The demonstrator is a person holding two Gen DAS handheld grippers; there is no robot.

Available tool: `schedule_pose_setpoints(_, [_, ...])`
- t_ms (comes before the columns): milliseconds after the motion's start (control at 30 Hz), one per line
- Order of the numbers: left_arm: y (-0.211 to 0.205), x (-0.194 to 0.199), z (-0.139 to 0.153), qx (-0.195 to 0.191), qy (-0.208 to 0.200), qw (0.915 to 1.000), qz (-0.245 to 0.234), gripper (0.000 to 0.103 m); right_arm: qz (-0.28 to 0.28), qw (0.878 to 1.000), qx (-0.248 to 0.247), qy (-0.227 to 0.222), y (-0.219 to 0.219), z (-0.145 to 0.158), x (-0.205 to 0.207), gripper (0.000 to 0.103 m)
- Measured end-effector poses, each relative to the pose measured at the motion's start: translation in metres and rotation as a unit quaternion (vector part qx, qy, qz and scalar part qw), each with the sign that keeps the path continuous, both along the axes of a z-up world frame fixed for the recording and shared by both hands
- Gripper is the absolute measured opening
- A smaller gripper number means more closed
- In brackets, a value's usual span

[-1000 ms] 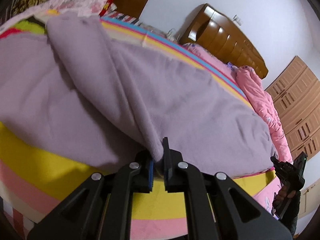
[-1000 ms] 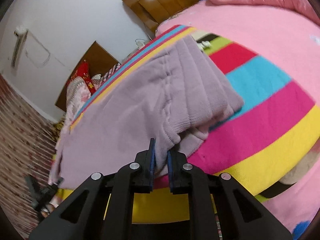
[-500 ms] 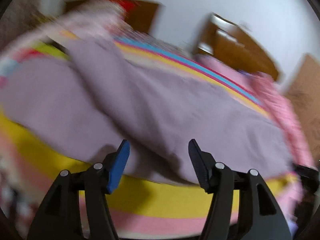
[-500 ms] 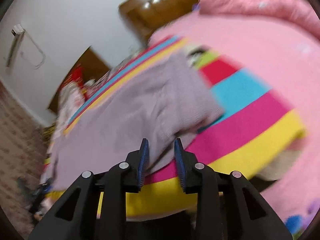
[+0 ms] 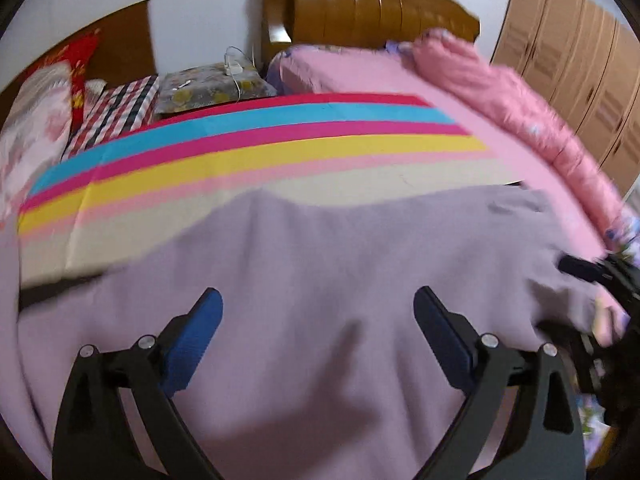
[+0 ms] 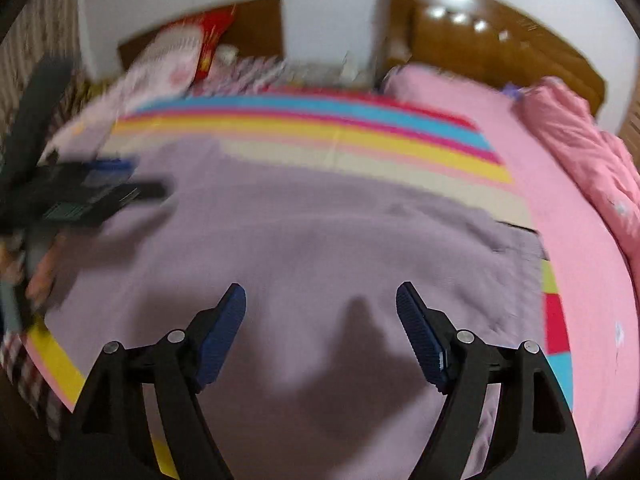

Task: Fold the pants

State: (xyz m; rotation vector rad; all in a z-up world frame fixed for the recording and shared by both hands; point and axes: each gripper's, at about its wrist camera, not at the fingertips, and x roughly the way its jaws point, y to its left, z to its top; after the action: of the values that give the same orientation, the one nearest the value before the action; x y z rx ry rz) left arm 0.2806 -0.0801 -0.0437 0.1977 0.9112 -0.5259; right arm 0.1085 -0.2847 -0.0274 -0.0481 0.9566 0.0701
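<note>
Lilac fleece pants point(image 5: 340, 280) lie spread flat over the near half of the bed, filling the lower part of both wrist views from about 9 o'clock round to 3 o'clock. Their far edge runs across a striped sheet point(image 5: 256, 148) with bands of red, blue, magenta, yellow, pale pink and cream, which shows beyond them toward 12 o'clock.

From the left wrist camera, the left gripper point(image 5: 318, 300) hangs over the pants with its jaws spread very wide and opening; nothing is between the blue pads, and the cloth below lies loose. At 3 o'clock in that view the right gripper point(image 5: 600, 276) shows as a dark blur at the pants' edge, with part of a hand just under it.

From the right wrist camera, the right gripper point(image 6: 320, 298) also sits over the pants, jaws well apart and opening, gripping nothing. Its shadow falls on the fabric between the fingers. At 9 o'clock the left gripper point(image 6: 100, 196) appears smeared by motion above the pants' left edge.

Beyond the sheet, a pink quilt point(image 5: 532, 128) is bunched at 2 o'clock, a brown wooden headboard point(image 5: 360, 16) stands at 12 o'clock, and a pile of patterned bedding point(image 5: 48, 120) sits at 10 o'clock. Wooden wardrobe doors point(image 5: 580, 68) fill the 2 o'clock corner.
</note>
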Motion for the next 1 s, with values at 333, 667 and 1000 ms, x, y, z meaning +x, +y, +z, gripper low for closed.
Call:
schedule_pose_setpoints(333, [-0.017, 0.045, -0.034, 0.049, 0.001, 0.9987, 0.011, 0.102, 0.04, 0.999, 0.014, 0.033, -0.038, -0.029, -0.053, 0.083])
schedule_pose_setpoints(667, [-0.008, 0.029, -0.031, 0.036, 0.0, 0.9993, 0.01, 0.101, 0.007, 1.0, 0.02, 0.003, -0.03, -0.032, -0.063, 0.087])
schedule_pose_setpoints(1000, [0.195, -0.06, 0.056, -0.124, -0.115, 0.9758, 0.139, 0.101, 0.015, 0.997, -0.001, -0.074, 0.008, 0.031, -0.058, 0.087])
